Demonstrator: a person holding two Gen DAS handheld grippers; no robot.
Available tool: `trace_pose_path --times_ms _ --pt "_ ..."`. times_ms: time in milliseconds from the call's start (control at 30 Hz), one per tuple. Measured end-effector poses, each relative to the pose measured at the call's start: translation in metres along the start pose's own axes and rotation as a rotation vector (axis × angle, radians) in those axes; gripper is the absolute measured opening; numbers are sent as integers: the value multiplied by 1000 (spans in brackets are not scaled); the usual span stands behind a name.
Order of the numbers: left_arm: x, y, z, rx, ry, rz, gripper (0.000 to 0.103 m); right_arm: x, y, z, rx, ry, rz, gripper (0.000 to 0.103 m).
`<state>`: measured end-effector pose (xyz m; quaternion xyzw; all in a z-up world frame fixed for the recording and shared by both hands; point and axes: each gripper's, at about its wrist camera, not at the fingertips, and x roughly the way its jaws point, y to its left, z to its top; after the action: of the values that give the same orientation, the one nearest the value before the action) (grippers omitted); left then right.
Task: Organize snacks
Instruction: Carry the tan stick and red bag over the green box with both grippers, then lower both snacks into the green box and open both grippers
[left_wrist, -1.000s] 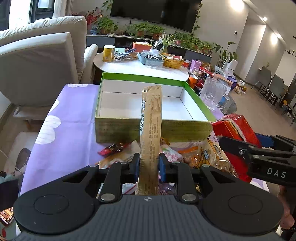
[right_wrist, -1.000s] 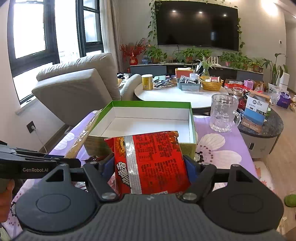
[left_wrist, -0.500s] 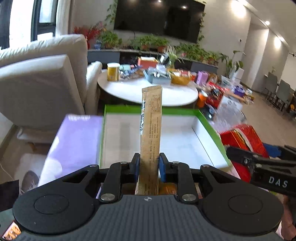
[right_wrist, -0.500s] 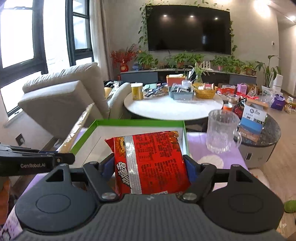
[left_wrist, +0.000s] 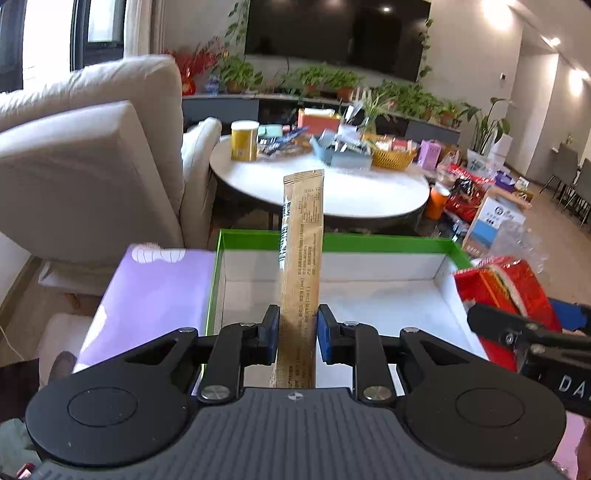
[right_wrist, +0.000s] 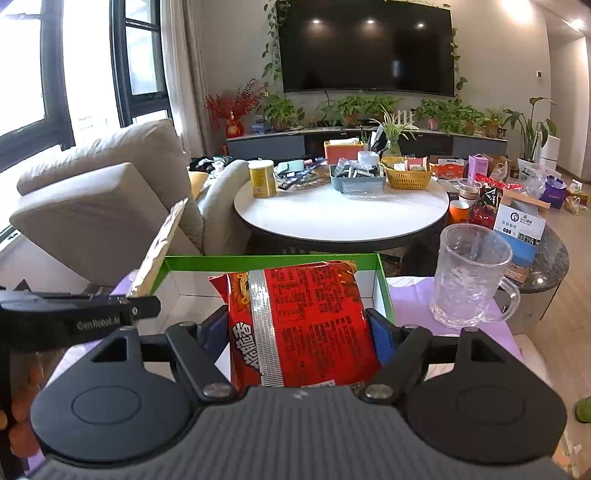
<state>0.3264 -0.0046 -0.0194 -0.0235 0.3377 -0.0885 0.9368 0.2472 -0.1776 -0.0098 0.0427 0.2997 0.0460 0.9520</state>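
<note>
My left gripper (left_wrist: 296, 334) is shut on a long tan snack stick packet (left_wrist: 302, 258) that stands up between the fingers, above the open green-rimmed white box (left_wrist: 369, 242). My right gripper (right_wrist: 297, 334) is shut on a red noodle packet (right_wrist: 299, 317) held over the box's right part (right_wrist: 380, 273). The red packet (left_wrist: 506, 288) and the right gripper's finger also show at the right of the left wrist view. The tan packet (right_wrist: 160, 247) and the left gripper show at the left of the right wrist view. The box looks empty inside.
The box sits on a purple flowered tablecloth (left_wrist: 147, 288). A clear glass mug (right_wrist: 471, 275) stands right of the box. A beige sofa (left_wrist: 85, 166) is to the left. A cluttered round white table (right_wrist: 340, 210) stands behind.
Both grippers have moved forward and up over the box with their packets. The pile of snacks in front of the box has dropped out of view.
</note>
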Motion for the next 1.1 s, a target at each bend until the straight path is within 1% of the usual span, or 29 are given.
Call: trace_pose_path --times_ms 167,333,433,567,733,867,967,1100 --pt "19 4 -7 3 32 18 20 18 4 -1 11 30 -13 61" --pt "27 4 -13 8 62 24 20 27 9 -4 0 28 -41 61" --pt "30 4 -18 15 81 27 20 33 12 -7 -1 47 -57 61" --pt "29 -3 -23 66 73 45 20 38 12 -14 1 85 -66 61" --pt "37 -4 -30 46 133 7 20 43 11 -21 18 133 -67 61" --pt "40 -9 -39 71 160 8 20 43 11 -28 8 146 -83 61" --pt "39 -8 -40 58 162 3 21 41 11 -30 -1 158 -84 61" --pt "38 -6 -37 40 187 -21 26 37 8 -29 -13 186 -67 61"
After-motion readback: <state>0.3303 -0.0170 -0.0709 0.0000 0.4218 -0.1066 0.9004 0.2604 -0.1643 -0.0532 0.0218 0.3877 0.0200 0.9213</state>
